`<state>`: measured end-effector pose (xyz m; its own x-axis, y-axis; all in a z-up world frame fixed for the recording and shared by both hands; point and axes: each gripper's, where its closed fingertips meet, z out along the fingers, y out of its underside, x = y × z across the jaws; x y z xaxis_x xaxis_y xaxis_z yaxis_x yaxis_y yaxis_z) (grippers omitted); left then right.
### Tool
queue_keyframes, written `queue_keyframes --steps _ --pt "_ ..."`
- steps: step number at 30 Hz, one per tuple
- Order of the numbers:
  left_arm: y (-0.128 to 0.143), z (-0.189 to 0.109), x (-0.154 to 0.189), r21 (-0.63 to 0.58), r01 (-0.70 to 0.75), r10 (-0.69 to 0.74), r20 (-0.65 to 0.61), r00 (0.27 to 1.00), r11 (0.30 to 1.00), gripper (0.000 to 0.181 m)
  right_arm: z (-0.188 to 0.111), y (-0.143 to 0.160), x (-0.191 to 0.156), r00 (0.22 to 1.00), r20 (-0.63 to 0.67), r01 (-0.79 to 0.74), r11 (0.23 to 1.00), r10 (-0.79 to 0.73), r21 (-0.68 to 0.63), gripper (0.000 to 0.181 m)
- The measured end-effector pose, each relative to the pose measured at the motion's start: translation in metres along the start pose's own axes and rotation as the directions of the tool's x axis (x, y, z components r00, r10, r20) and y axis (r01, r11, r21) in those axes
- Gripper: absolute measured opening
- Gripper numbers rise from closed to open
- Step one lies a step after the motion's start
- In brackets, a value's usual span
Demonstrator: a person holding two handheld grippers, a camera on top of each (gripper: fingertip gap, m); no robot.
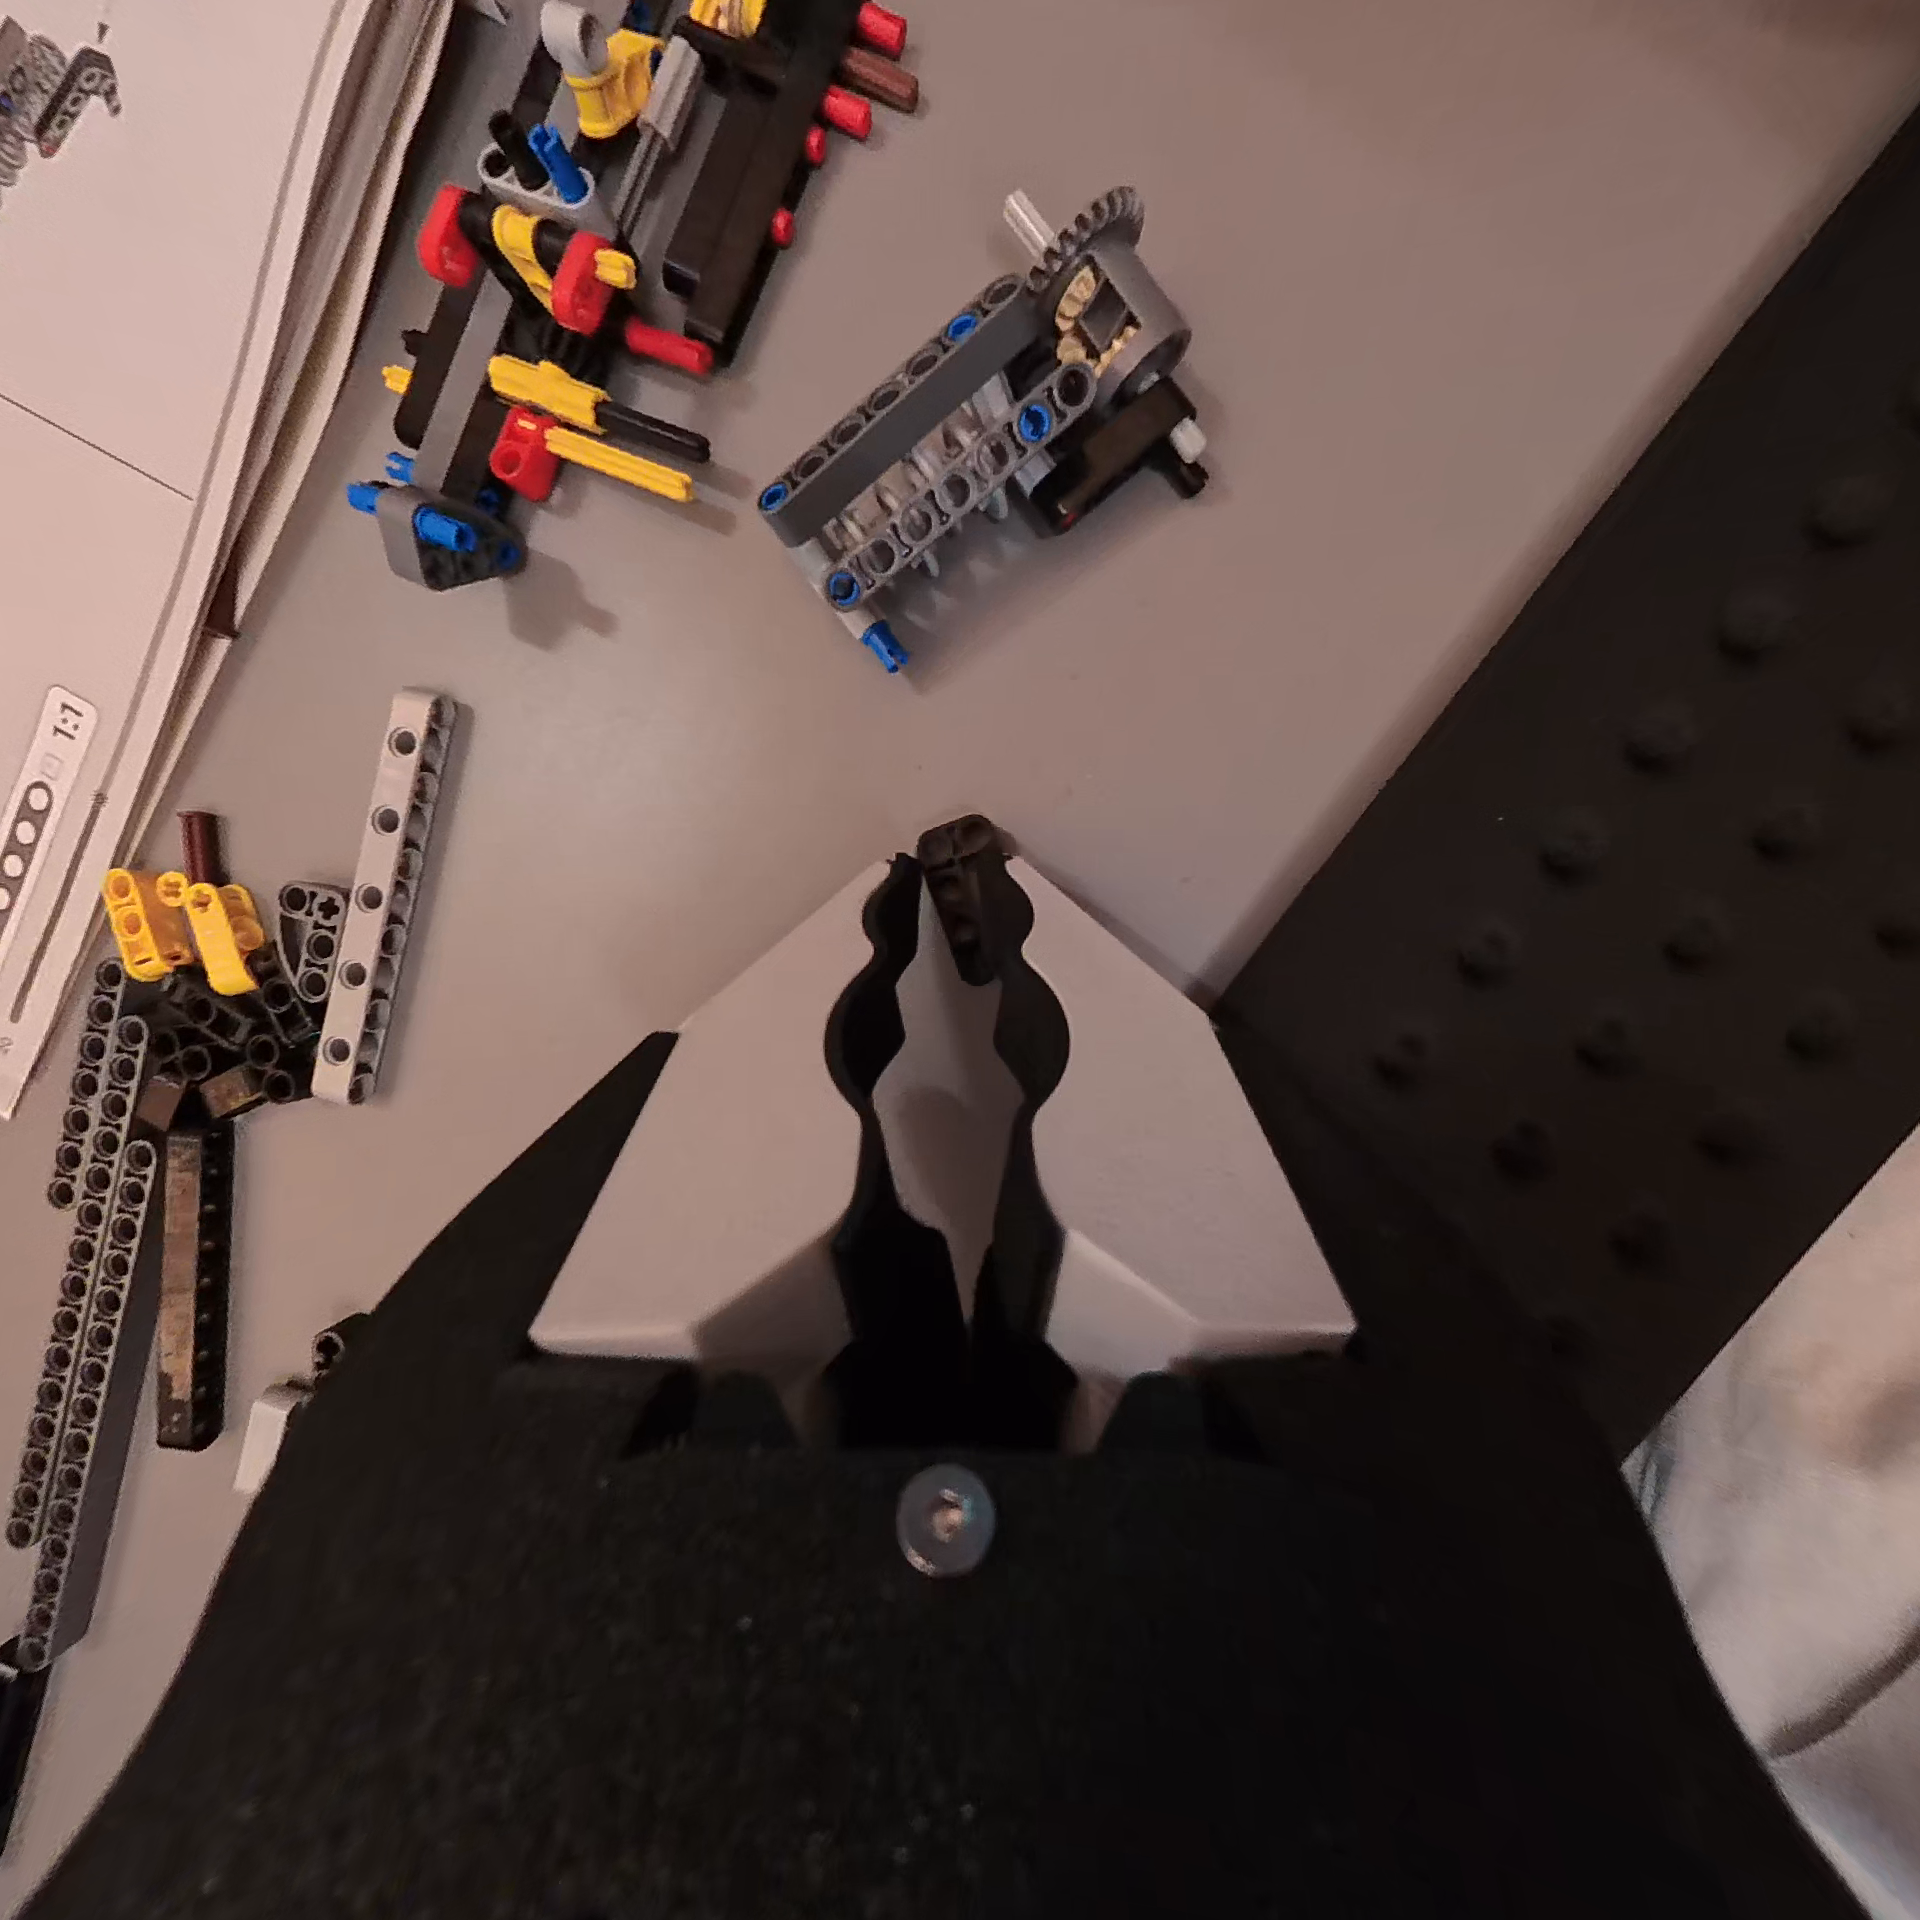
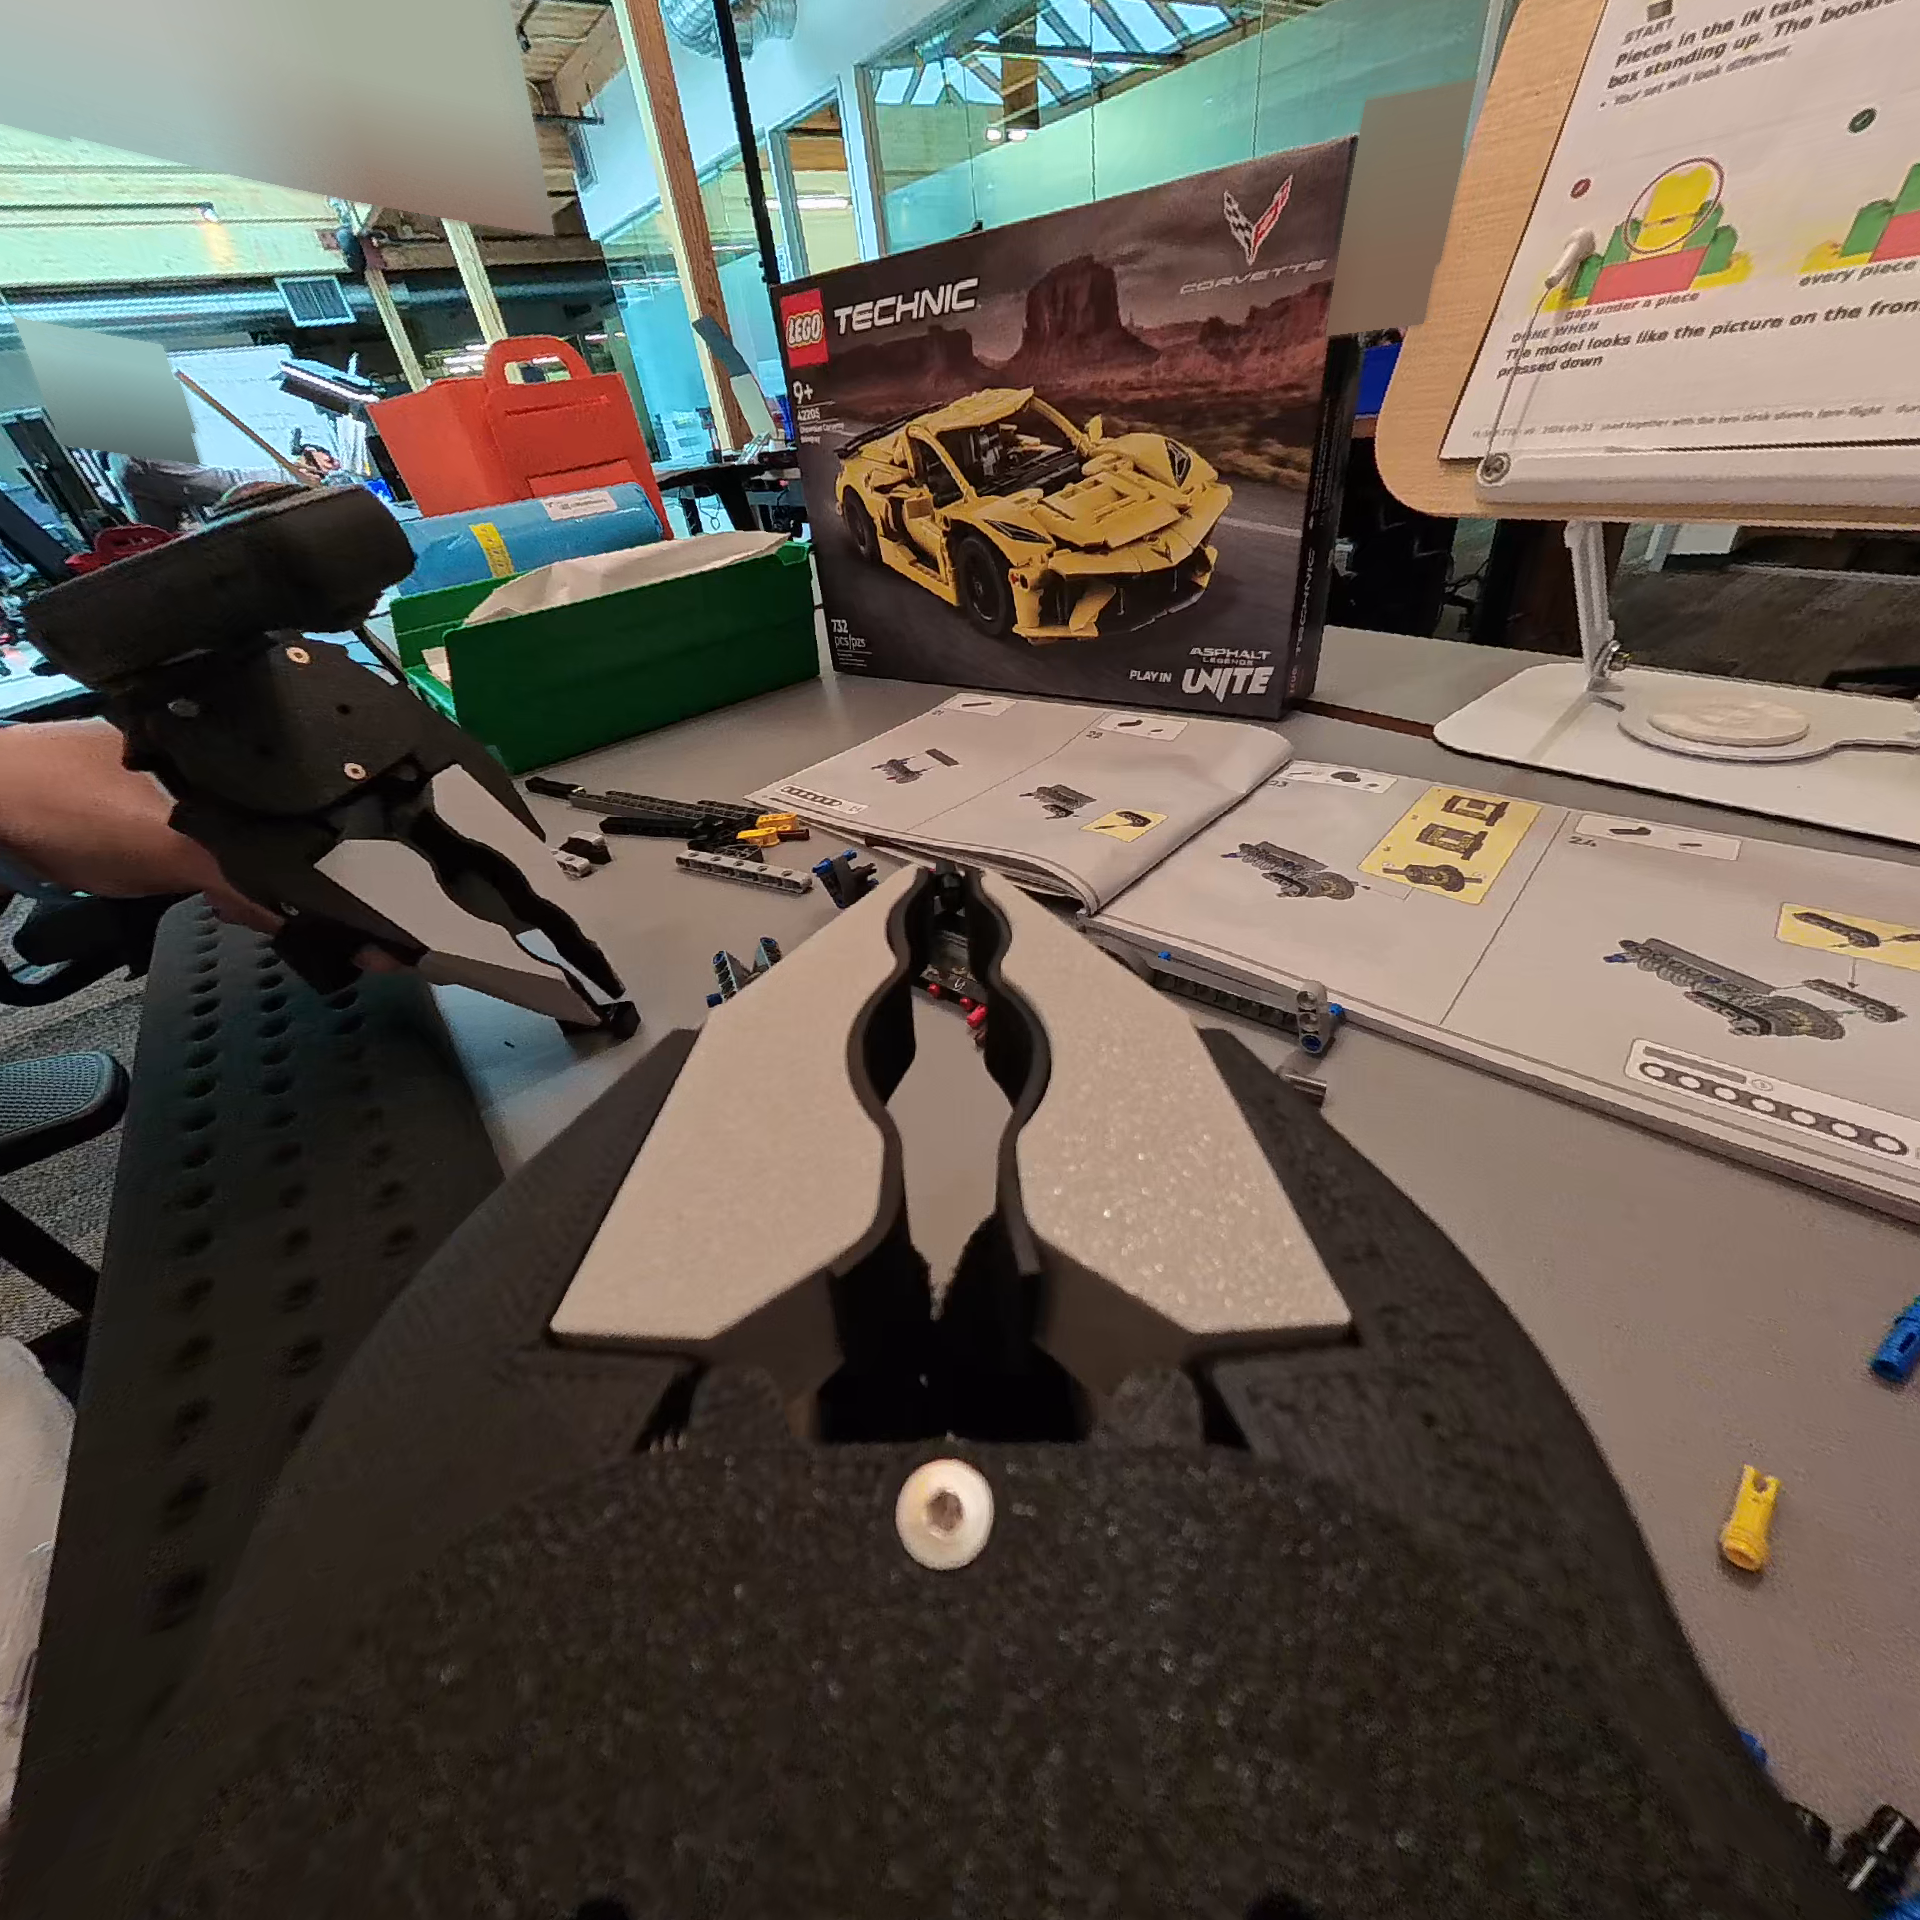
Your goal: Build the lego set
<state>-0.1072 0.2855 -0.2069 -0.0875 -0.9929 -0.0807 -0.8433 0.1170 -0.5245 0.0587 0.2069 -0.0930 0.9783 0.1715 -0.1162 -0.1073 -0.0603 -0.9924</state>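
In the left wrist view, the left gripper (image 1: 956, 862) sits at the centre of the frame with its jaws pressed together on a small dark connector piece (image 1: 961, 899), whose end pokes out past the tips above the grey table (image 1: 1351, 260). Above and right of centre lies a grey gear assembly (image 1: 987, 416) with blue pins and a toothed wheel. At the upper left, a black-and-yellow sub-assembly (image 1: 582, 301) with red and blue pins rests just beside the open instruction booklet (image 1: 135, 343). At the left edge lies a loose pile of beams (image 1: 177, 1039), with a light grey beam (image 1: 390, 899) along its right side. A black studded mat (image 1: 1662, 883) fills the right side.

In the right wrist view, the right gripper (image 2: 948, 883) holds the centre, its jaws nearly together around a dark part with red pins (image 2: 951, 956); whether it truly grips it I cannot tell. The left gripper (image 2: 608, 1003) shows at the left, tips down on the table. The set's box (image 2: 1070, 447) stands at upper centre, beside a green bin (image 2: 623, 644). A yellow pin (image 2: 1749, 1517) lies at lower right.
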Motion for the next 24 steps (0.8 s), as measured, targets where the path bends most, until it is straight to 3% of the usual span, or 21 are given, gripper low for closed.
queue_keyframes --steps 17,24 --pt "0.004 0.001 -0.003 -0.004 0.150 -0.150 0.022 0.988 0.989 0.014 0.000 0.000 -0.001 1.000 0.005 -0.001 1.000 0.001 0.000 0.005" --pt "0.004 0.007 -0.006 0.020 0.182 -0.182 -0.010 0.983 0.983 0.006 -0.001 0.000 -0.001 1.000 0.007 -0.003 1.000 0.003 0.003 0.004"
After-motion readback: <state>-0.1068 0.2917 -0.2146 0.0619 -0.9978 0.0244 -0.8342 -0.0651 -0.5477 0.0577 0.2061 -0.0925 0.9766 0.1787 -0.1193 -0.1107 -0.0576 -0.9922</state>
